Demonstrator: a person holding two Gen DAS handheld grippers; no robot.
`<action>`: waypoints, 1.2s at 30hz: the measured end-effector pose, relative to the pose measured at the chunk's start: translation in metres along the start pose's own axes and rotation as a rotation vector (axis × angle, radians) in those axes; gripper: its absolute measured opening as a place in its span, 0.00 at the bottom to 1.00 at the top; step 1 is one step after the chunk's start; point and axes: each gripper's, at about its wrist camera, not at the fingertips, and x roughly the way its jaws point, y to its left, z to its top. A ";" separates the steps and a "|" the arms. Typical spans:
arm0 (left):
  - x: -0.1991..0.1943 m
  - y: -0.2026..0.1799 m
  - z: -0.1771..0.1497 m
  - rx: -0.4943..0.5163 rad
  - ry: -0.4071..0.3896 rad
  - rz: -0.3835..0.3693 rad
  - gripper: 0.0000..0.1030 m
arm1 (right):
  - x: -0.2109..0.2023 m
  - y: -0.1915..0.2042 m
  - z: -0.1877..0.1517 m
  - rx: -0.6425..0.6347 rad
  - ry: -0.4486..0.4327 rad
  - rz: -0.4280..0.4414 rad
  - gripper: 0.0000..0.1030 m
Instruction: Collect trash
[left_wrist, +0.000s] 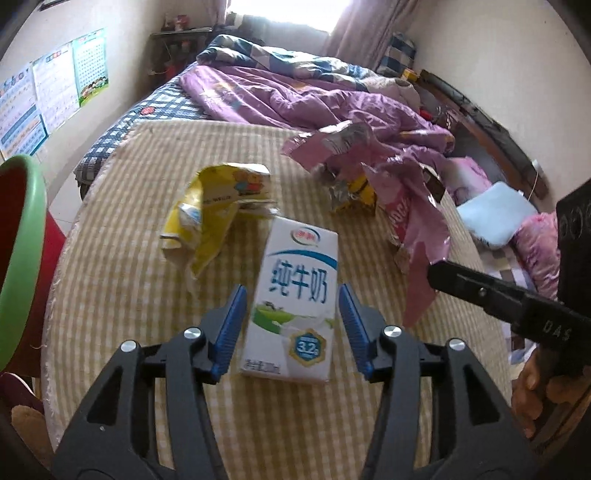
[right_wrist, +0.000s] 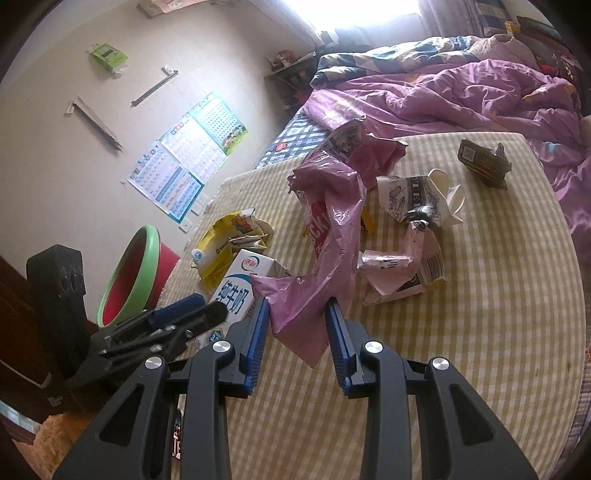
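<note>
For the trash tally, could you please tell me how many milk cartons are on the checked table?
1. The white milk carton lies flat between the open left gripper's fingers, beside the yellow wrapper. Another could hide under the pink bag.

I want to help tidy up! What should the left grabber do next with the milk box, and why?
Probably squeeze shut. The left gripper is open, with a blue finger on each side of the milk carton, which lies flat on the checked table. Neither pad seems to touch it. Once gripped, it could go toward the green-rimmed bin at the left.
</note>
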 end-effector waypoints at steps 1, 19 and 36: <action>0.002 -0.001 -0.001 0.000 0.005 0.005 0.48 | 0.001 -0.001 0.000 0.004 0.003 0.000 0.30; 0.020 -0.005 -0.002 -0.011 0.033 0.012 0.54 | 0.008 -0.004 -0.004 -0.001 0.047 0.001 0.43; 0.010 -0.001 -0.008 -0.035 -0.002 0.012 0.50 | 0.019 -0.001 0.003 0.086 0.038 0.000 0.57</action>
